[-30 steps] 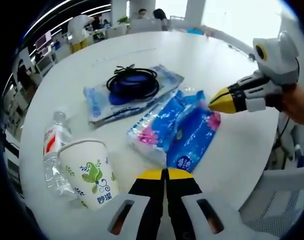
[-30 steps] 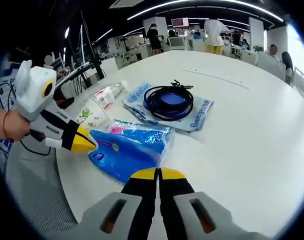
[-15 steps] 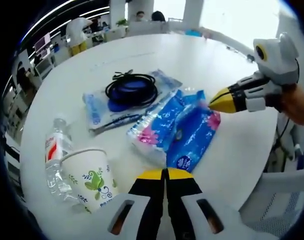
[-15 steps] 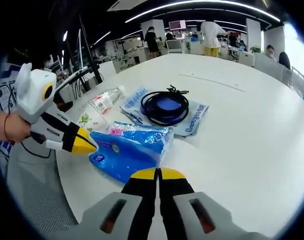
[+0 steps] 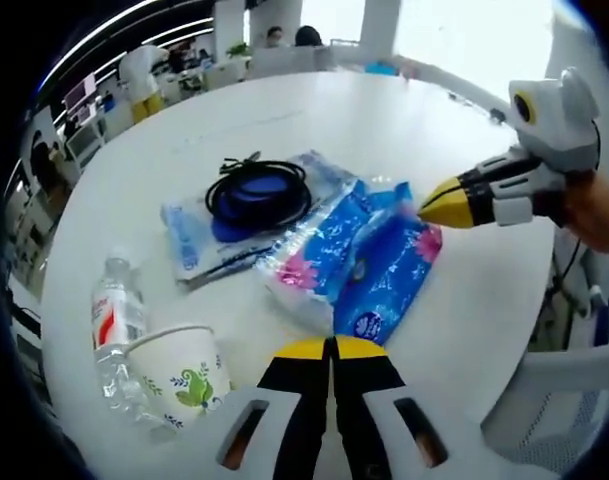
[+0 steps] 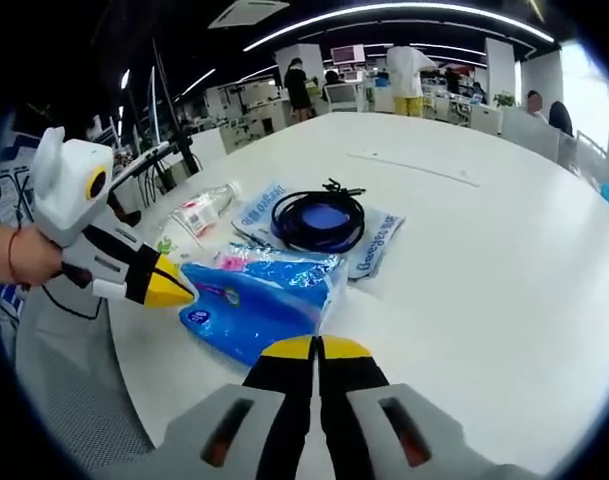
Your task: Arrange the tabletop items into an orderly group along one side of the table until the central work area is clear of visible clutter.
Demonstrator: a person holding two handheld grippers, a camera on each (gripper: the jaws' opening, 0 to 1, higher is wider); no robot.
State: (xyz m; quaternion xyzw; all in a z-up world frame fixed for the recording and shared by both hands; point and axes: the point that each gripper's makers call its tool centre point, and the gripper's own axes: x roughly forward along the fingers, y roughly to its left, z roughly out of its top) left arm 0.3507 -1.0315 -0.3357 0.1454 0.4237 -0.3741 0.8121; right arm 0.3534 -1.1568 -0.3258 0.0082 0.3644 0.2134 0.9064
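The left gripper (image 5: 333, 348) has its jaws pressed together with nothing between them, its tips just short of the blue tissue pack (image 5: 354, 265); the right gripper (image 6: 315, 347) is likewise closed and empty, its yellow tips meeting the far end of that pack. Beyond the pack lie a flat plastic pouch (image 5: 199, 215) with a coiled black cable (image 5: 260, 188) on it, then a paper cup (image 5: 179, 370) and water bottle (image 5: 111, 315) by the table (image 6: 484, 270) edge — all clustered near one side already. Tightening the group seems to be what remains.
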